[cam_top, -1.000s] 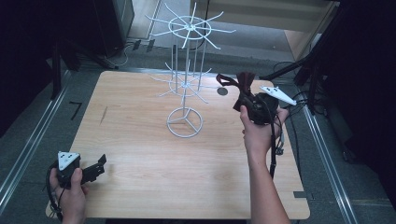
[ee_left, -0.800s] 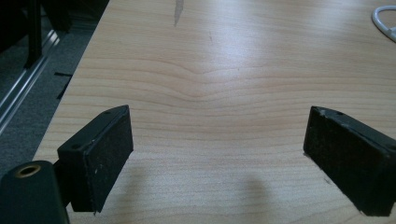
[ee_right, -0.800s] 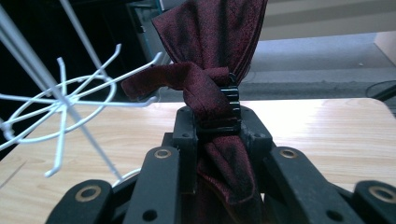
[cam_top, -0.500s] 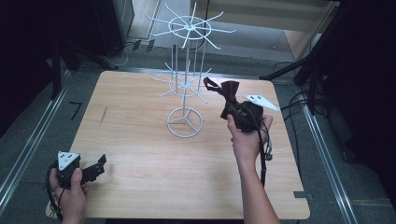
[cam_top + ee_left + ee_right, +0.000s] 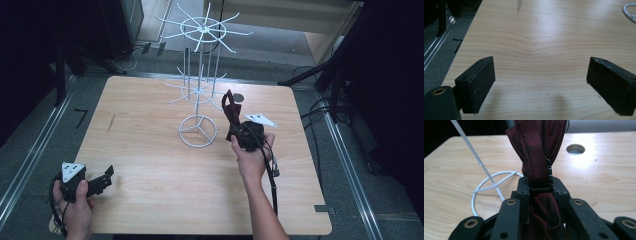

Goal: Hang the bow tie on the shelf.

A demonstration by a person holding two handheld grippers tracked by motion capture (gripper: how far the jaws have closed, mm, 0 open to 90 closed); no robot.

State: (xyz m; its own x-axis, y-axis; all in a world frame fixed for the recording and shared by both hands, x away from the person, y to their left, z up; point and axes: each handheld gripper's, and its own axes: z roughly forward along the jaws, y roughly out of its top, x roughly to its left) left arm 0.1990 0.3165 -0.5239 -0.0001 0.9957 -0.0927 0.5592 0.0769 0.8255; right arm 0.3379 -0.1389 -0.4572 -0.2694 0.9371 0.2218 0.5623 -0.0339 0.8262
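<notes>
Right gripper: jaws clamped on dark red cloth, now carried leftward, just beside the white wire rack base. Left gripper: jaws wide apart, empty, unmoved at the table near-left corner.

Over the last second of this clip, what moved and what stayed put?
The right gripper, shut on the dark red cloth throughout, travelled left across the table from near its right edge toward the white wire rack, and now sits just right of the rack's ring base. Nothing was picked up or released. The left gripper stayed open at the near left corner, and the rack did not shift.
</notes>
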